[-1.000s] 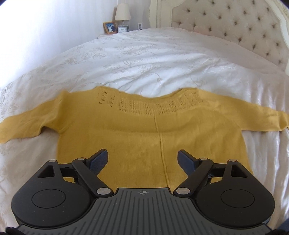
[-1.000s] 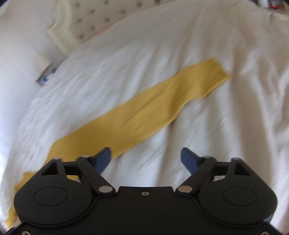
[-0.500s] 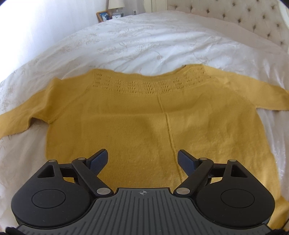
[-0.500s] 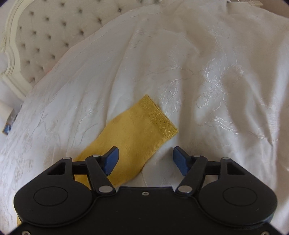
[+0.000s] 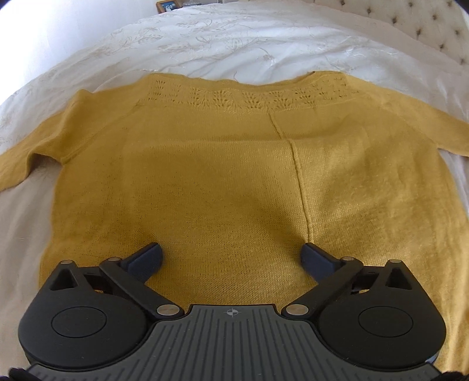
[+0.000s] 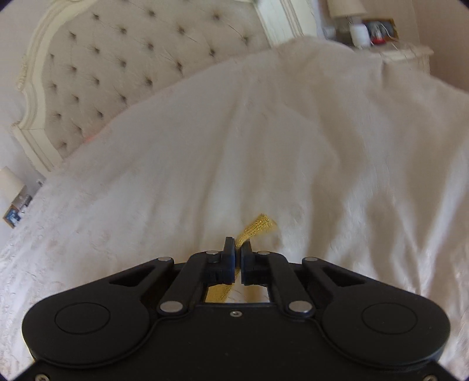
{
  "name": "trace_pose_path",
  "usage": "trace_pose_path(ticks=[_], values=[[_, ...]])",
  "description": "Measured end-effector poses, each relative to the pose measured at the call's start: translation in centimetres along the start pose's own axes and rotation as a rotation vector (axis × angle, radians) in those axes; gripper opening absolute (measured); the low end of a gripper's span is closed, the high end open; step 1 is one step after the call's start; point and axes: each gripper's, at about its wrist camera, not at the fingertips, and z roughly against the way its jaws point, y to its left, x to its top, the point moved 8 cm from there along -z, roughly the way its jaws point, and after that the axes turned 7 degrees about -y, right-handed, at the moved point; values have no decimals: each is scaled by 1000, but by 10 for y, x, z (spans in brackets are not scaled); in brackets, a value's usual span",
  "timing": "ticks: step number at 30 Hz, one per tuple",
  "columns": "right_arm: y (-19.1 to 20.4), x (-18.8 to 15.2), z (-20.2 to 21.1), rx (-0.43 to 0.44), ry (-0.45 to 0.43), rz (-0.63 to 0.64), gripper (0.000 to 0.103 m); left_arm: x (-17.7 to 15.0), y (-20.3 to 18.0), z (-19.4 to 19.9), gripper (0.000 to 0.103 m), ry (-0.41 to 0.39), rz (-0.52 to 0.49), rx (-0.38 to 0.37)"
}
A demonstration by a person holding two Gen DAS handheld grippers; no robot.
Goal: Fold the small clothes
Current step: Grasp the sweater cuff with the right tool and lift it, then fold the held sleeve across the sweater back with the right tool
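Note:
A mustard yellow knit sweater (image 5: 222,175) lies flat on the white bedspread (image 5: 234,41), neckline away from me, both sleeves spread to the sides. My left gripper (image 5: 231,258) is open and empty, low over the sweater's lower middle, near the hem. My right gripper (image 6: 238,252) is shut on the cuff of the sweater's sleeve (image 6: 258,227); the ribbed cuff end sticks out past the fingertips, and more yellow knit shows behind the pads.
A tufted headboard (image 6: 123,67) stands at the bed's far end. A nightstand with a lamp and small items (image 6: 363,29) is at the back right. A picture frame (image 5: 168,4) sits past the bed's far edge.
My right gripper has closed on the sleeve cuff, which lay between its open fingers half a second ago. My left gripper has moved forward and lower over the sweater body, still open.

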Motion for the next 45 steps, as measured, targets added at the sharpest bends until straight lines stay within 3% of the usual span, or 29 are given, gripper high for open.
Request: trace_pose_path(ticks=[5,11,18,24,29,30,31,32,33,34,38,45], values=[[83,27,40,118,-39,147,9,3,5,6,102,-1,27,-34],[226,-13,98,392,-9,331,9,-2,29,34,101,-53,67,-55],[370,-145,147,706,124,441,9,-14,76,62,101,-90,91,-17],[443,-289,162,814,282,547,9,-24,120,78,101,-108,122,33],[451,-380,171,849,360,638,19,-31,144,81,100,-103,180,34],[448,-393,178,869,371,645,19,-30,145,80,93,-103,189,27],[445,-400,182,883,382,646,24,-29,146,79,82,-105,193,21],[442,-403,186,901,389,641,31,-27,146,79,81,-105,193,16],[439,-404,189,921,386,632,47,-23,145,79,81,-109,192,14],[433,-400,191,936,376,625,56,-20,145,79,81,-118,189,6],[408,-369,188,943,275,634,58,4,133,73,81,-141,167,-24],[351,-302,156,835,52,683,65,59,101,34,81,-140,154,-105]])
